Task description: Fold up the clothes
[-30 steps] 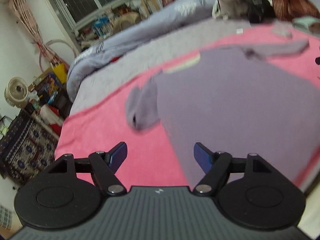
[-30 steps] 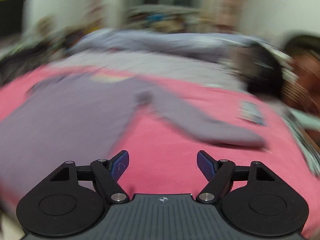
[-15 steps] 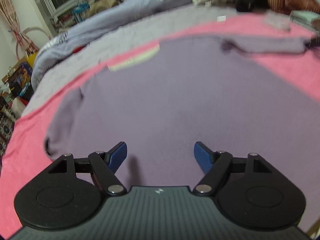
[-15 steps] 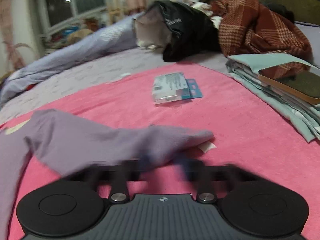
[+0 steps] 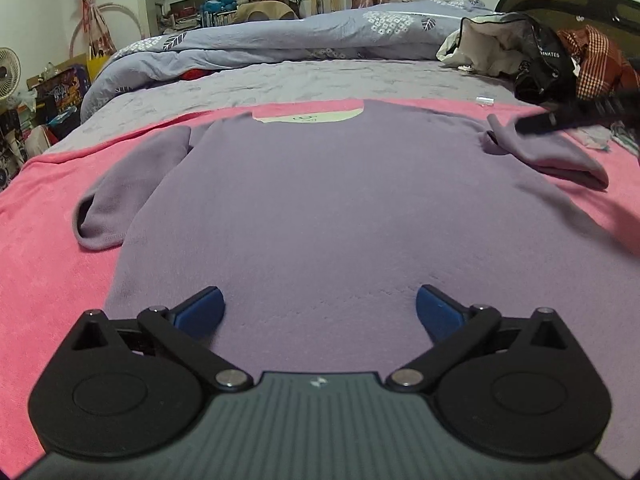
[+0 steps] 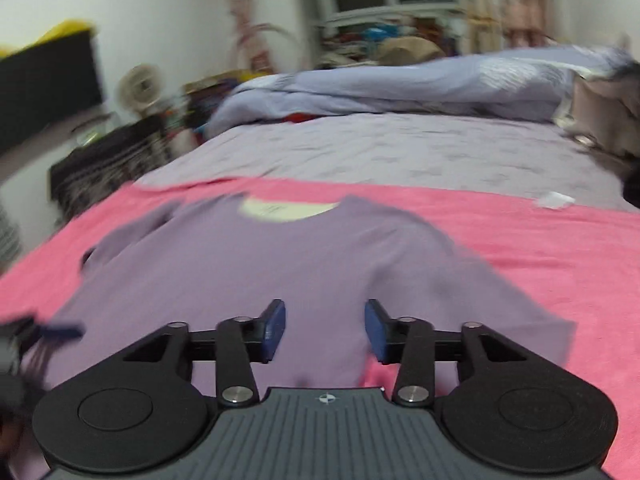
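Observation:
A purple long-sleeved sweater (image 5: pixel 340 200) lies flat, neck away from me, on a pink blanket (image 5: pixel 44 272). Its left sleeve (image 5: pixel 120 200) is bent down beside the body. The right sleeve (image 5: pixel 556 156) is doubled back near the shoulder. My left gripper (image 5: pixel 320 308) hovers open over the sweater's lower part, with nothing between its blue pads. The right gripper (image 6: pixel 325 330) stands partly open above the sweater's (image 6: pixel 248 272) right side, with fabric under it and none pinched. In the left wrist view the right gripper (image 5: pixel 576 114) is a dark blur by that sleeve.
A grey sheet (image 5: pixel 304 80) and a bunched blue duvet (image 5: pixel 280 40) lie beyond the blanket. A black bag (image 5: pixel 532 64) and plaid cloth (image 5: pixel 600 60) sit at the far right. A fan (image 6: pixel 138 88) and clutter stand left of the bed.
The left gripper swung from the left sleeve to the middle of the sweater. The right gripper went to the right sleeve's end, narrowed, and now faces the sweater's body; that sleeve lies drawn inward.

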